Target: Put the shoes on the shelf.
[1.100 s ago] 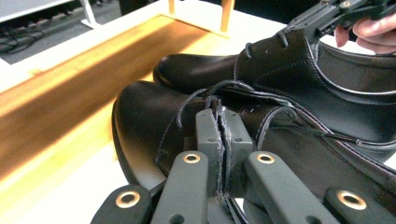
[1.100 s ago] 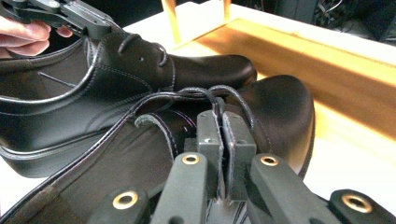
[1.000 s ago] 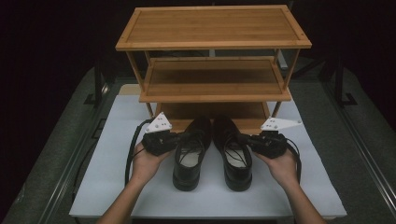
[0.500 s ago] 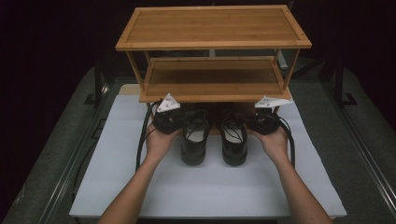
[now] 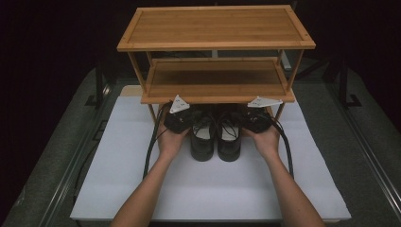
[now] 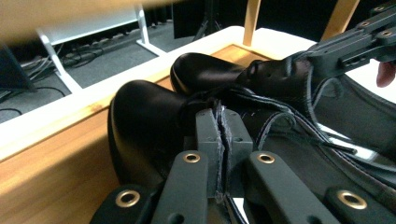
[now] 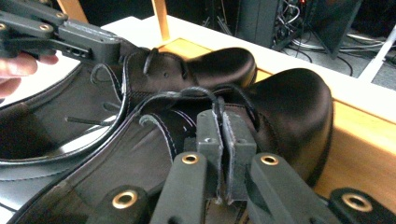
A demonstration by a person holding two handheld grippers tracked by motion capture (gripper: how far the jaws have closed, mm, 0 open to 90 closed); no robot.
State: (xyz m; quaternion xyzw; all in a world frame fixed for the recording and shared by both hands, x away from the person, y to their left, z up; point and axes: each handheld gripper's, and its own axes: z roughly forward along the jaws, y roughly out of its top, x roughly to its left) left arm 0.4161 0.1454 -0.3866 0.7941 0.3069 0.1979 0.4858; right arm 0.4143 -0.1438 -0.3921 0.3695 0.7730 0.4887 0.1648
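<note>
Left tongs (image 6: 220, 140) were clamped on the left shoe (image 5: 202, 137), right tongs (image 7: 220, 140) on the right shoe (image 5: 229, 136). Both had carried the pair forward since a second earlier. Toes pointed away, under the bamboo rack (image 5: 215, 45), heels over the white worktop (image 5: 118, 156).

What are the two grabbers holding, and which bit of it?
Each holds one black shoe. The left gripper pinches the left shoe by the side edge of its opening near the laces. The right gripper pinches the right shoe likewise.
</note>
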